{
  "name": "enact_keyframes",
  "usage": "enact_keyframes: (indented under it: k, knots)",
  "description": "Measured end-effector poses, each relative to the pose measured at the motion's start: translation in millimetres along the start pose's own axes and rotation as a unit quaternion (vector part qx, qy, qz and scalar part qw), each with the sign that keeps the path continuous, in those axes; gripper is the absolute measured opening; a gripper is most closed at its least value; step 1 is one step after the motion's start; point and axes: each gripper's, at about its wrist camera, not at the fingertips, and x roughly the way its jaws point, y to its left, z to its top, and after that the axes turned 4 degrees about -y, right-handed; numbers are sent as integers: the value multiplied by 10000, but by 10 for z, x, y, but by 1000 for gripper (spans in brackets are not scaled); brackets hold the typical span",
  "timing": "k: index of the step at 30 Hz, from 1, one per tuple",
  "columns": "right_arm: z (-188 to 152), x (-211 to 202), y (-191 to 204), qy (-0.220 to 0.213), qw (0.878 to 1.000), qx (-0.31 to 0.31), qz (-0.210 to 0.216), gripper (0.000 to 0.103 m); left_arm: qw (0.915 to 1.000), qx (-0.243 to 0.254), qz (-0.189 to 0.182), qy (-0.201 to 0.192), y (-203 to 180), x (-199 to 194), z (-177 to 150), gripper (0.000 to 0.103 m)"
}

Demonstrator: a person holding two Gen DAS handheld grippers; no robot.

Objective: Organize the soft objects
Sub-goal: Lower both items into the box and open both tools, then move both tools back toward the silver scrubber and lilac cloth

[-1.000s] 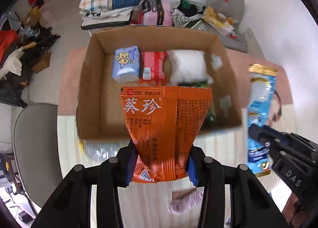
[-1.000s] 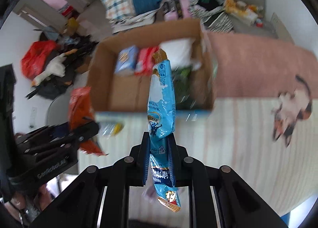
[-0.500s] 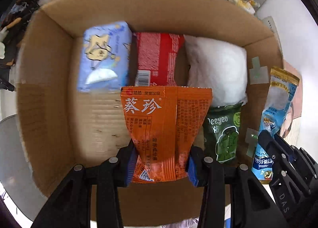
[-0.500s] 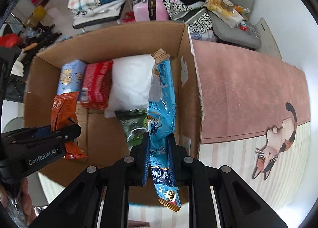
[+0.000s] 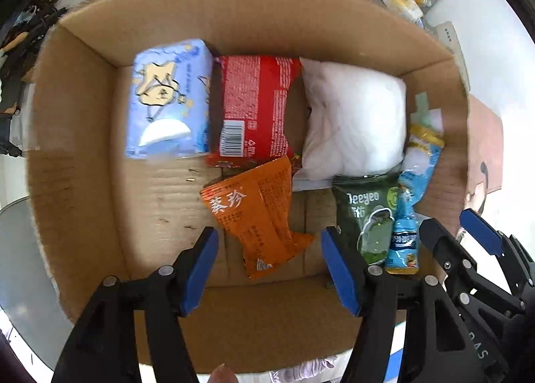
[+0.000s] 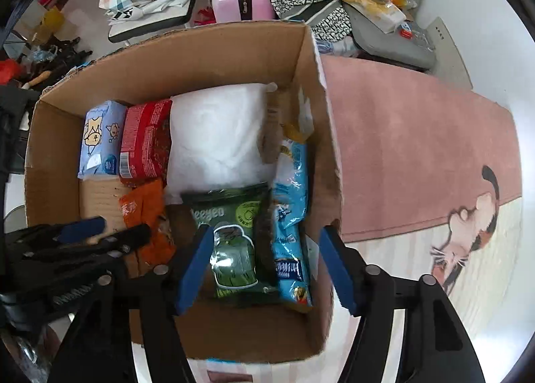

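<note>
cardboard box (image 5: 83, 135): stands on the desk (image 6: 418, 249), open at the top, occupying most of both views. a pink cloth with a cat print (image 6: 418, 135) covers the desk to the box's right.

contents, far wall, left to right: blue tissue pack (image 5: 169, 100), red packet (image 5: 255, 109), white pillow pack (image 5: 354, 122), set side by side and touching. front row: orange packet (image 5: 259, 212) lies tilted near the middle of the floor, its top corner against the red packet; green packet (image 6: 234, 242) lies flat in front of the pillow pack; blue snack bag (image 6: 291, 216) lies lengthwise against the right wall, partly over the green packet's edge.

left gripper (image 5: 269, 266): fingers spread wide, holding nothing, poised just above the orange packet. right gripper (image 6: 264, 269): fingers likewise apart and empty, over the green packet and blue snack bag.

assessment: both items appear deposited; the step in hand is the withdrawal. recommend lifting each gripper straight up with fingers kept apart, so no pad drags a wrapper out. the grippers sit near each other, so stagger the lift. the near left corner of the box floor is bare; the orange packet would sit better squared into it.
</note>
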Motion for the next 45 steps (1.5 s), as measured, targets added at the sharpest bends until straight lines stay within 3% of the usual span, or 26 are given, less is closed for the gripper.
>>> enact_keyframes:
  k: [1,2,5,7,10,22,26,30,32,34,36,38,42,45]
  knots:
    - [-3,-35,-2,-9,10000,-8,10,71,10000,4,16,-71,9,-76,-27,64]
    - [-14,-74,-10,-11,10000,0,51,77,9999,21,21,-117,24,-133,-13,76]
    - [-56,-220,-17,-68,9997,4,228,90,9988,68,204,-434,53,-376,-127,93]
    - [-89,-321,-34,-125,9995,18,302,95,9981,71,250,-552,86,-473,-203,98]
    - [-170,-471,-61,-241,9990,1,373,103,9971,26,248,-712,142,-602,-357,99]
    - [-627,-878,7,-655,9952,106,715,103,9828,-94,848,-1636,209,-1084,-866,99]
    - [-791,-979,61,-709,9941,124,814,103,9733,-91,1184,-1965,196,-1245,-1051,99]
    - [-1160,-1027,55,-651,9926,197,1002,103,9613,-192,1562,-2262,229,-1326,-1441,99]
    - [-1393,-957,-5,-451,9902,404,1260,103,9632,-342,1540,-2177,303,-1252,-1634,99]
    - [-1722,-791,-87,-90,9865,738,1456,103,9711,-546,1423,-1838,429,-1054,-1856,99]
    - [-2073,-526,-177,400,9778,1185,1680,103,9831,-742,1166,-1201,577,-750,-2061,99]
    - [-2326,-265,-234,812,9697,1488,1760,103,9887,-1065,825,-653,760,-417,-2260,99]
    - [-2739,331,-265,1646,9508,1964,1744,103,9849,-1639,528,-172,1063,13,-2452,99]
    - [-2895,610,-171,1962,9421,2063,1771,100,9790,-1953,542,-202,1228,126,-2406,99]
